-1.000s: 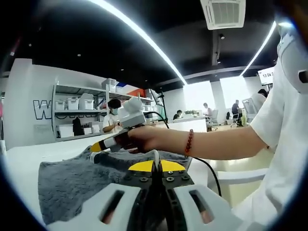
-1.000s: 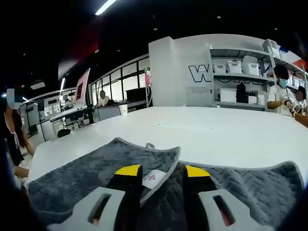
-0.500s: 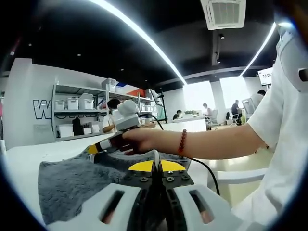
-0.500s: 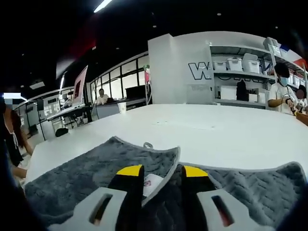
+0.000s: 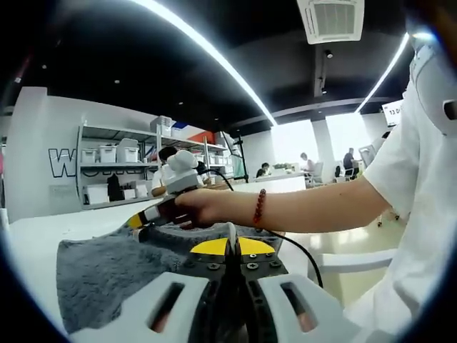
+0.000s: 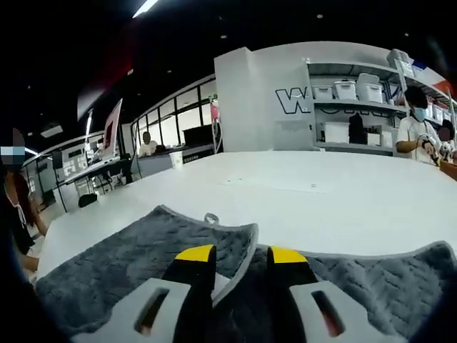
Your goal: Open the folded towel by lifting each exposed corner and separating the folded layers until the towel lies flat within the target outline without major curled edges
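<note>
Right gripper view has the right gripper point(image 6: 233, 259) spread astride the grey towel's point(image 6: 107, 275) raised hemmed corner, while the left gripper point(image 5: 230, 245), pressed together, pins cloth; closing and lifting likely comes next.

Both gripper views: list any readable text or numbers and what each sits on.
"W", then cut-off letters: large outlined lettering on the white wall, beside the shelves; the rest is hidden.
"13 0..." (partly legible): white screen at the right edge of the left gripper view; smaller lines are blurred.
Towel label between the right hand-held gripper jaws: too hidden to read.
Shelf bins: no legible markings.
</note>
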{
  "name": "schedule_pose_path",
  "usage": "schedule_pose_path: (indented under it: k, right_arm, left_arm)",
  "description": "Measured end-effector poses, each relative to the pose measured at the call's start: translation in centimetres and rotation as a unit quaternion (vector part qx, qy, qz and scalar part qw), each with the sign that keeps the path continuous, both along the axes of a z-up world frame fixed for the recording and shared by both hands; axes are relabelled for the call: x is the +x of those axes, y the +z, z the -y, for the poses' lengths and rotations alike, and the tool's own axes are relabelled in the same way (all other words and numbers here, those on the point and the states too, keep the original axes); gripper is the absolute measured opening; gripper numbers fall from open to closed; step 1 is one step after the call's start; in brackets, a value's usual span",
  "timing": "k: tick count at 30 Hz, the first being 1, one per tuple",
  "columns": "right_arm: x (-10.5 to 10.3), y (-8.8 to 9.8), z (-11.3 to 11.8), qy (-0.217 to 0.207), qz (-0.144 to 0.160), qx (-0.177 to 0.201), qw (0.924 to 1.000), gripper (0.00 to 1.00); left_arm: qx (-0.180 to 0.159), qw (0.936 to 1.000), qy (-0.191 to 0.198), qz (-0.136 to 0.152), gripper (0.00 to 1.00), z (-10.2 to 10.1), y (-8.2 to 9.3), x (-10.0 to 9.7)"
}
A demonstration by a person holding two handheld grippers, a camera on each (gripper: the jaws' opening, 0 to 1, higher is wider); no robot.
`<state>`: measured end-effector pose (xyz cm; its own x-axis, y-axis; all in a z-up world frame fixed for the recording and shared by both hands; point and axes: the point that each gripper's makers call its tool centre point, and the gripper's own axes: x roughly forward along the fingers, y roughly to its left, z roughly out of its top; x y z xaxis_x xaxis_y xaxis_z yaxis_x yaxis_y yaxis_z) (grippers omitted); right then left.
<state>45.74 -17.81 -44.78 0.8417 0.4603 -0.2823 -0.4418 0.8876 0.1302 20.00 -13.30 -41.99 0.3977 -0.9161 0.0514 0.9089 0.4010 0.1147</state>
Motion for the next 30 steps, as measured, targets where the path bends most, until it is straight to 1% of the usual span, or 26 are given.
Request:
schedule_pose_path:
  k: [4, 6, 9, 12, 15, 17, 19, 24, 25, 27, 30]
  right_arm:
    - [0.2, -0.6, 0.1, -0.003, -0.011, -0.002, 0.9999, 0.22]
    - [0.2, -0.7, 0.1, -0.003, -0.010, -0.004, 0.9999, 0.20]
    - [0.2, -0.8, 0.2, -0.009, -0.013, 0.005, 0.9999, 0.16]
    - [0.8, -1.0, 0.5, -0.012, -0.016, 0.006, 0.9998, 0.13]
    - [1.0, -1.0, 0.7, -0.014, -0.013, 0.005, 0.9998, 0.06]
    - [1.2, -1.1, 0.7, -0.017, -0.018, 0.013, 0.9996, 0.03]
    - [1.2, -0.9, 0.4, -0.012, -0.012, 0.016, 0.9997, 0.00]
    - [1.6, -0.2, 0.4, -0.019, -0.004, 0.034, 0.9992, 0.00]
    - [1.7, 0.0, 0.3, -0.021, -0.002, 0.040, 0.9990, 0.00]
    - [1.8, 0.3, 0.0, -0.015, 0.002, 0.037, 0.9992, 0.00]
    - [2.1, 0.7, 0.1, -0.021, 0.010, 0.032, 0.9992, 0.00]
  left_arm:
    - [0.000, 1.0000, 0.000, 0.001, 0.01, 0.0, 0.0, 0.0]
    - [0.001, 1.0000, 0.000, 0.001, 0.01, 0.0, 0.0, 0.0]
    - [0.002, 1.0000, 0.000, 0.001, 0.01, 0.0, 0.0, 0.0]
    - [0.003, 1.0000, -0.001, 0.002, 0.01, 0.1, 0.0, 0.0]
    - [0.003, 1.0000, 0.000, 0.003, 0.01, 0.1, 0.0, 0.0]
    - [0.004, 1.0000, 0.000, 0.004, 0.01, 0.1, 0.0, 0.0]
    - [0.002, 1.0000, -0.001, 0.003, 0.01, 0.1, 0.1, 0.0]
    - [-0.002, 1.0000, -0.001, 0.003, 0.01, 0.0, 0.2, 0.0]
    - [-0.004, 1.0000, -0.003, -0.001, 0.01, 0.0, 0.3, 0.0]
    - [-0.010, 0.9999, -0.009, -0.008, 0.01, 0.0, 0.4, -0.2]
    - [-0.017, 0.9998, -0.006, -0.009, 0.01, -0.1, 0.6, -0.2]
